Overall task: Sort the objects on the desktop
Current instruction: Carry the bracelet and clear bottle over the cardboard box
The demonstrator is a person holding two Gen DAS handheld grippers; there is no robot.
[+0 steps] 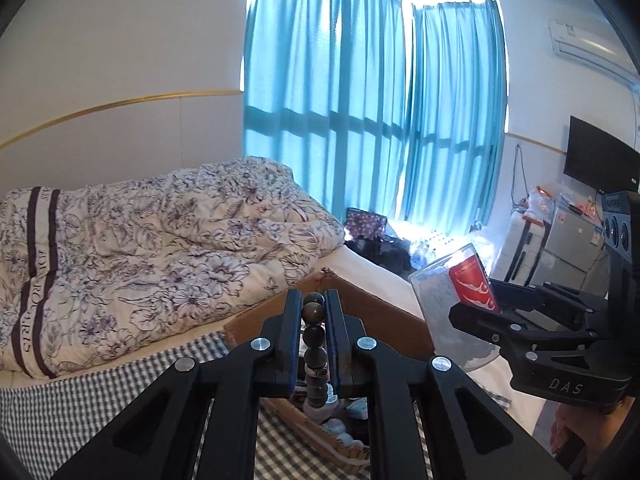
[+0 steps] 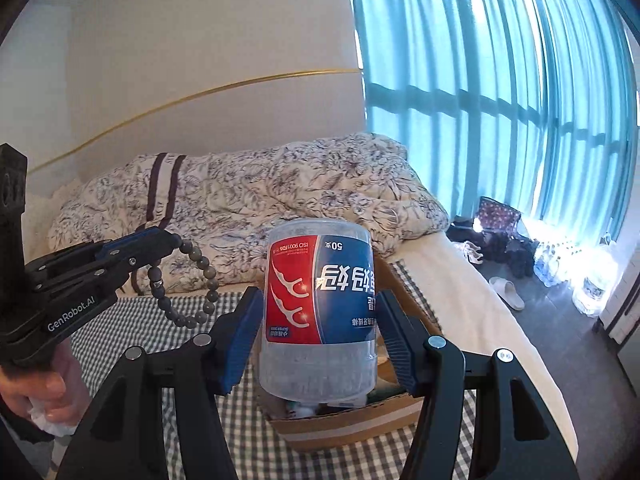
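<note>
My left gripper (image 1: 313, 304) is shut on a bracelet of dark round beads (image 1: 314, 336), which hangs as a loop (image 2: 188, 280) in the right wrist view. My right gripper (image 2: 316, 312) is shut on a clear plastic jar of floss picks (image 2: 318, 312) with a red and blue label, held upside down. From the left wrist view the jar (image 1: 452, 280) shows at the right, in the right gripper (image 1: 496, 300). Both grippers hover above an open cardboard box (image 2: 344, 424), also seen below the left gripper's fingers (image 1: 360, 304), with small items inside.
The box rests on a grey checked cloth (image 2: 120, 336). Behind it is a bed with a floral quilt (image 1: 140, 264). Blue curtains (image 1: 360, 100) cover the window. Slippers and bags (image 2: 508, 288) lie on the floor to the right. A hand (image 2: 36, 392) grips the left gripper's handle.
</note>
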